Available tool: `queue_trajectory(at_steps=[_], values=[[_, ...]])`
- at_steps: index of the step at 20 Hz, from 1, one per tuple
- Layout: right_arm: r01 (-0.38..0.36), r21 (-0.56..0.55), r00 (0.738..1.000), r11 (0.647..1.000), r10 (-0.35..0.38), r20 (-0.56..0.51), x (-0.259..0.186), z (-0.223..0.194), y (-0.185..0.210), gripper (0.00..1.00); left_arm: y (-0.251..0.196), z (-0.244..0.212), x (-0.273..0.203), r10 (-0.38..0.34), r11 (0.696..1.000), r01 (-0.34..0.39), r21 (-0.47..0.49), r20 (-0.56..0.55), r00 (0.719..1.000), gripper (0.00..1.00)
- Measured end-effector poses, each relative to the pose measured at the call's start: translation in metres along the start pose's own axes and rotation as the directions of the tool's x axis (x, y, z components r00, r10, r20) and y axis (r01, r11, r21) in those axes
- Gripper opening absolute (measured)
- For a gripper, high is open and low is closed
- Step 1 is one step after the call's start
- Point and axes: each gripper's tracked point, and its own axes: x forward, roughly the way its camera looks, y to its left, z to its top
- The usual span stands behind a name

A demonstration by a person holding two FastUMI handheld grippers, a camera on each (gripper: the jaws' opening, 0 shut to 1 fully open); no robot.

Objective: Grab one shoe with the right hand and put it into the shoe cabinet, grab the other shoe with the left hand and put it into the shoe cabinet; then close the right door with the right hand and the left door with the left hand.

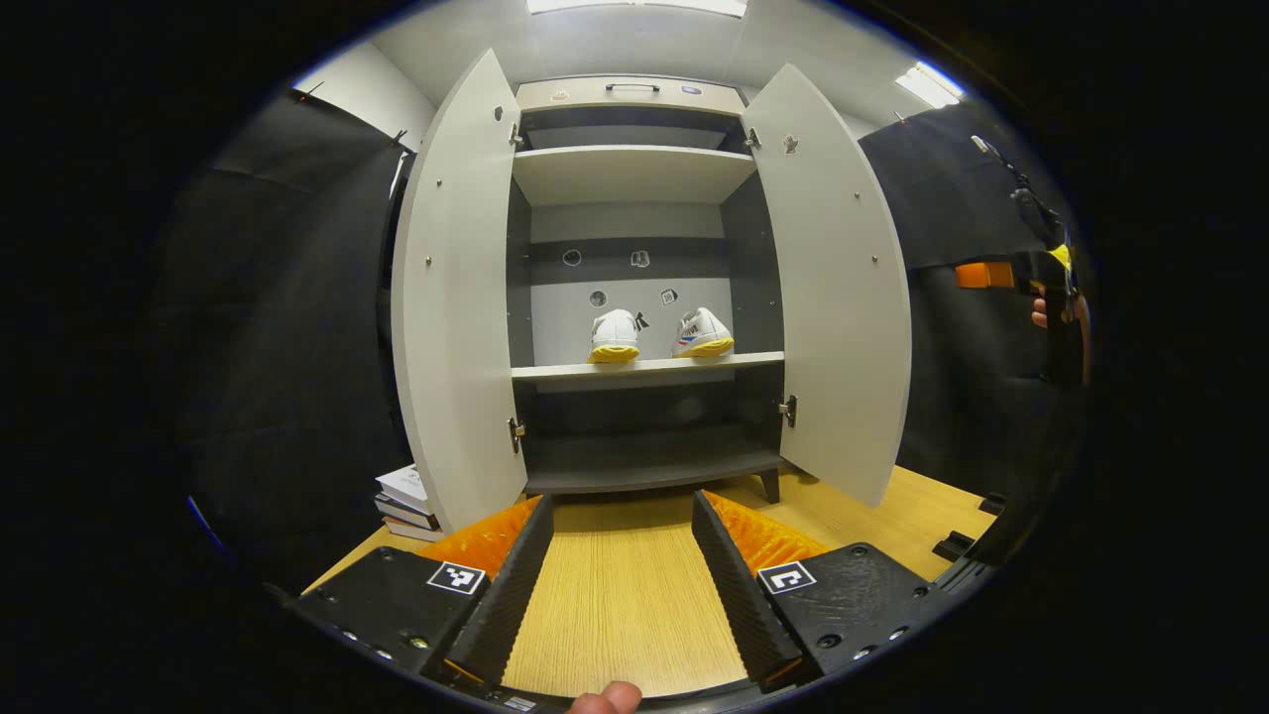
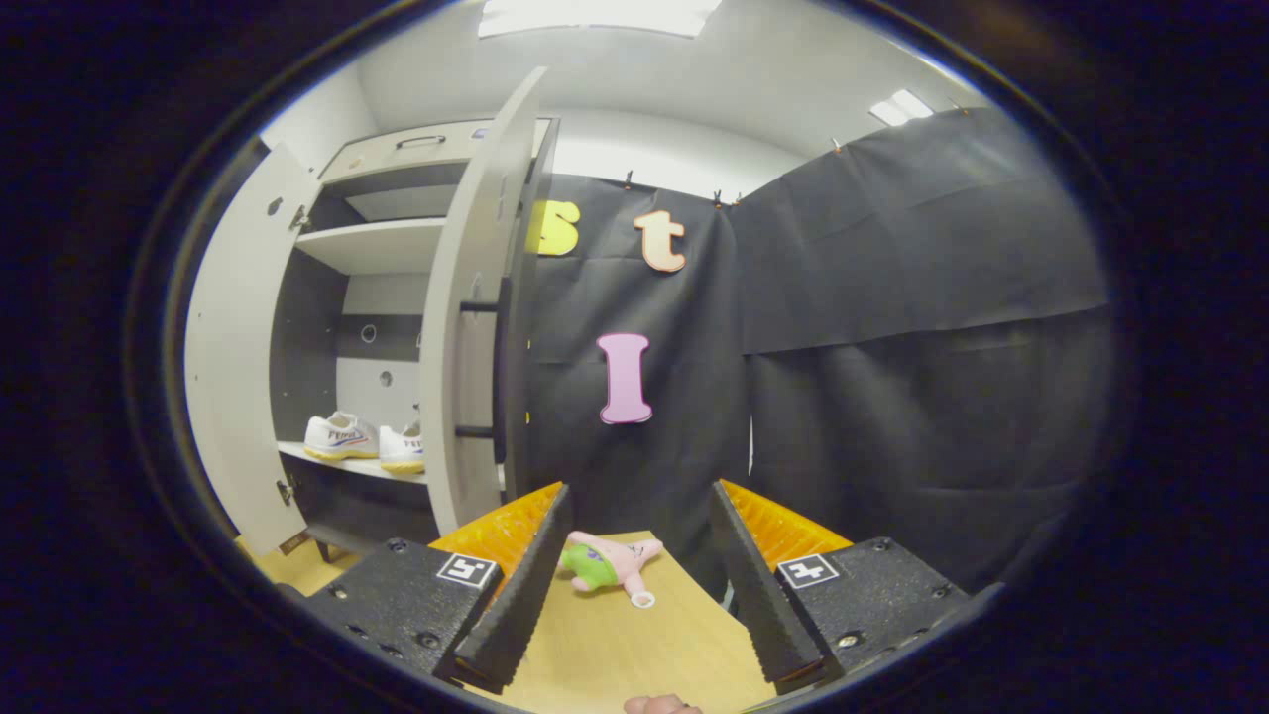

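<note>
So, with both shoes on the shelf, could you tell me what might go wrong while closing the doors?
1. The shoes sit near the shelf's front edge; a door could clip them.
2. The right door stands edge-on to the right gripper, so the push may slip.
3. The toy lies in that gripper's way.

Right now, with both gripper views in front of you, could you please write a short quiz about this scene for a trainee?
1. True or false: both shoes stand on the middle shelf of the shoe cabinet.
2. The cabinet doors are: A) both shut, B) both open, C) one open.
3. What lies on the table between the right gripper fingers, in the right gripper view?

Key: 1 true. 2 B: left door and right door stand open. 3 a small plush toy.
</note>
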Motion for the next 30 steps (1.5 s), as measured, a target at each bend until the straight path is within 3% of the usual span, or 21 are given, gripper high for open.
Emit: queue_trajectory(at_steps=[8, 13, 17, 21, 30], values=[[-0.064, 0.114, 0.998, 0.991, 0.064, 0.009, 0.079, 0.040, 0.018, 0.88, 0.004, 0.007, 0.001, 0.008, 1.000, -0.008, -0.010, 0.002, 1.000, 0.84], [-0.072, 0.064, 0.997, 0.995, 0.072, 0.004, 0.103, 0.048, 0.027, 0.89, 0.009, 0.004, 0.002, 0.022, 1.000, -0.022, -0.016, -0.012, 1.000, 0.84], [-0.079, 0.084, 0.997, 0.993, 0.079, -0.002, 0.102, 0.049, 0.032, 0.89, 0.013, 0.002, 0.003, 0.032, 0.999, -0.032, -0.027, -0.013, 0.999, 0.84], [-0.128, 0.140, 0.991, 0.982, 0.132, -0.023, 0.097, 0.040, 0.051, 0.88, 0.014, 0.005, 0.001, 0.033, 0.999, -0.033, -0.025, -0.004, 0.999, 0.84], [-0.209, 0.055, 0.978, 0.976, 0.209, 0.005, 0.077, 0.045, 0.127, 0.87, 0.031, 0.000, -0.002, 0.055, 0.998, -0.055, -0.026, -0.009, 0.998, 0.84]])
